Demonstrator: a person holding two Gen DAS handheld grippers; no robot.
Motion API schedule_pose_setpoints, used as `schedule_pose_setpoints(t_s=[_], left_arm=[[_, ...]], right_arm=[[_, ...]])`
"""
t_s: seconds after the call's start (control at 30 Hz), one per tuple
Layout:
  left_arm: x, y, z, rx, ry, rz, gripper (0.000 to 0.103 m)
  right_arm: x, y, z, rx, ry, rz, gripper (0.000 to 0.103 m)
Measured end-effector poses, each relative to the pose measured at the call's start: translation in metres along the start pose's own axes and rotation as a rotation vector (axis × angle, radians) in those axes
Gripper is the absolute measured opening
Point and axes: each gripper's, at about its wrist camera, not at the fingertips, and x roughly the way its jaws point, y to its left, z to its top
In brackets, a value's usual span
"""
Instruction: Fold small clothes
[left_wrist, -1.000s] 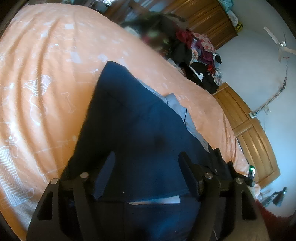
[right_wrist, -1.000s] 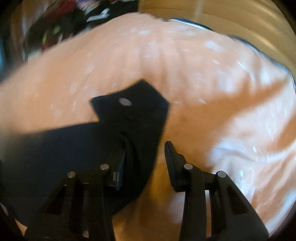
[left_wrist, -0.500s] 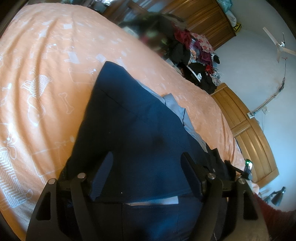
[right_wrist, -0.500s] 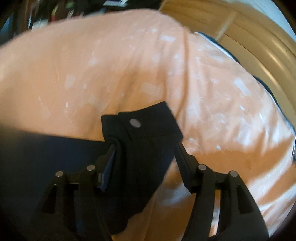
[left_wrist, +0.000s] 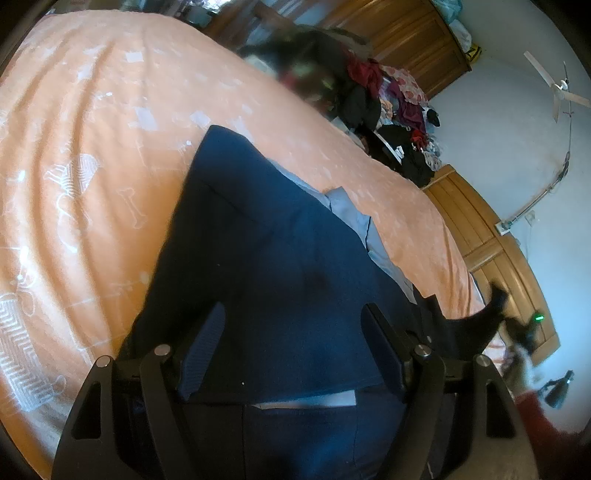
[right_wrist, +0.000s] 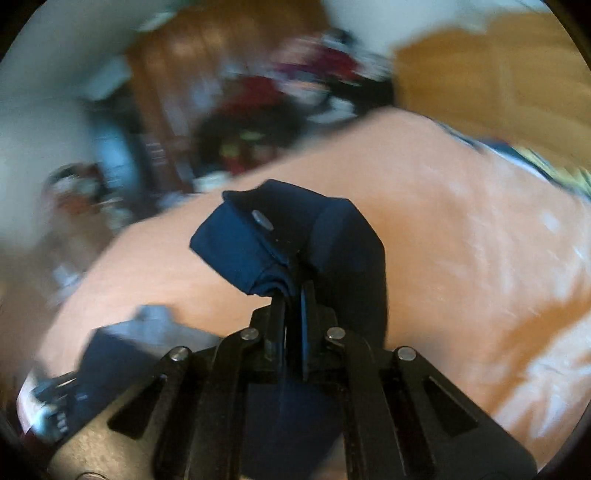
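Note:
A pair of dark navy shorts (left_wrist: 266, 258) lies flat on the orange bedsheet (left_wrist: 92, 147), with light blue lining showing along its right edge. My left gripper (left_wrist: 295, 336) hovers open over the shorts, its fingers spread wide above the cloth. In the right wrist view my right gripper (right_wrist: 293, 295) is shut on the buttoned waistband corner of the shorts (right_wrist: 288, 236), which is lifted off the bed and folds over the fingertips. That view is blurred by motion.
A pile of mixed clothes (left_wrist: 388, 103) sits at the bed's far side. Wooden wardrobes (left_wrist: 406, 33) and a wooden headboard (left_wrist: 498, 251) border the bed. A ceiling fan (left_wrist: 557, 88) hangs above. The bedsheet (right_wrist: 461, 258) spreads right of the right gripper.
My right gripper closed on the waistband corner and lifted it, swinging up and left. The left gripper stayed open over the shorts, almost still.

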Motion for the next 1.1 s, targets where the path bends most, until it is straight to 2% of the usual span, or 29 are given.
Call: schedule_pose_setpoints(t_s=[0.13,0.3,0.4,0.5,0.53,0.57,0.6,0.67,0.7,0.83,0.93,1.03,1.1], left_arm=[[-0.01,-0.004,0.001,-0.028,-0.007,-0.011,0.084],[-0.054,-0.014,0.001,-0.066,-0.101,-0.057,0.091],[-0.073,-0.019,0.004,-0.062,-0.136,-0.056,0.093],[-0.074,-0.021,0.008,-0.044,-0.124,-0.038,0.095],[-0.073,-0.021,0.009,-0.046,-0.12,-0.033,0.095],[-0.07,-0.019,0.009,-0.055,-0.114,-0.032,0.095],[-0.068,-0.019,0.009,-0.06,-0.11,-0.029,0.095],[-0.065,-0.02,0.007,-0.074,-0.107,-0.034,0.095],[-0.063,-0.022,0.005,-0.08,-0.104,-0.044,0.095],[-0.047,-0.03,0.001,-0.075,-0.052,-0.068,0.095],[-0.03,-0.043,0.001,-0.065,-0.003,-0.093,0.095],[-0.009,-0.059,-0.001,-0.064,0.052,-0.119,0.09],[0.009,-0.069,-0.004,-0.056,0.099,-0.095,0.09]], right_arm=[[0.034,0.129,0.011,-0.145,0.029,0.197,0.006],[0.114,0.237,-0.011,-0.188,0.133,0.344,0.007],[0.173,0.26,-0.022,-0.187,0.201,0.416,0.009],[0.212,0.279,-0.049,-0.206,0.294,0.499,0.012],[0.229,0.29,-0.064,-0.235,0.37,0.526,0.022],[0.229,0.297,-0.078,-0.266,0.406,0.502,0.03],[0.227,0.297,-0.088,-0.306,0.415,0.458,0.042],[0.219,0.272,-0.087,-0.329,0.399,0.454,0.043],[0.202,0.259,-0.089,-0.314,0.383,0.459,0.046],[0.154,0.229,-0.107,-0.25,0.307,0.382,0.065],[0.129,0.177,-0.122,-0.138,0.311,0.31,0.068],[0.115,0.139,-0.144,-0.022,0.339,0.259,0.068],[0.113,0.123,-0.156,0.033,0.359,0.238,0.068]])
